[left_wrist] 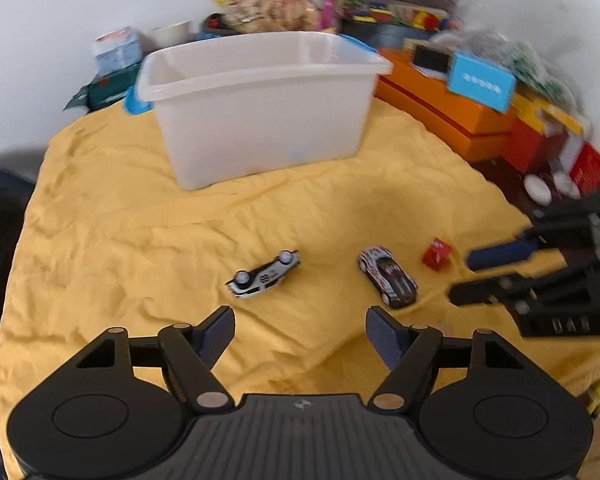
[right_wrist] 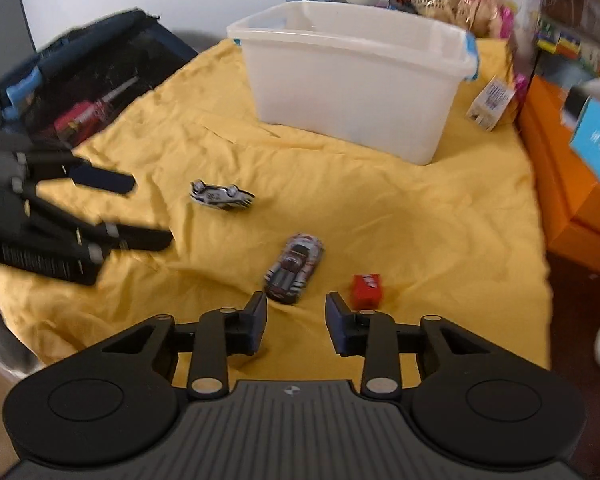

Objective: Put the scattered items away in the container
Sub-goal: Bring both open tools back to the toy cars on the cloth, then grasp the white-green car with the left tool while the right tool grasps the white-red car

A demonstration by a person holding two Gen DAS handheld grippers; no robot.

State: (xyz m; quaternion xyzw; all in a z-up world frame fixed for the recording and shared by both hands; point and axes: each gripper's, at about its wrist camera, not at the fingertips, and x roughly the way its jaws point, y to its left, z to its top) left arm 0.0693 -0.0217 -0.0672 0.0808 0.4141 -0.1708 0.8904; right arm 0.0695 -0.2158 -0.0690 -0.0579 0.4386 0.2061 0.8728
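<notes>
Hovering with jaws apart, the right hand-held gripper (right_wrist: pixel 296 322) could nudge the small red cube (right_wrist: pixel 367 290) beside it while closing on the striped metal toy car (right_wrist: pixel 295 267) ahead.

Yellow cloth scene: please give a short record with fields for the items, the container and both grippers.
container: white plastic bin, upright on the yellow cloth, nothing visible inside
item 1: overturned toy car
item 2: upright toy car
item 3: small red block
left gripper: jaws open, empty
right gripper: jaws open, empty, near the upright car
</notes>
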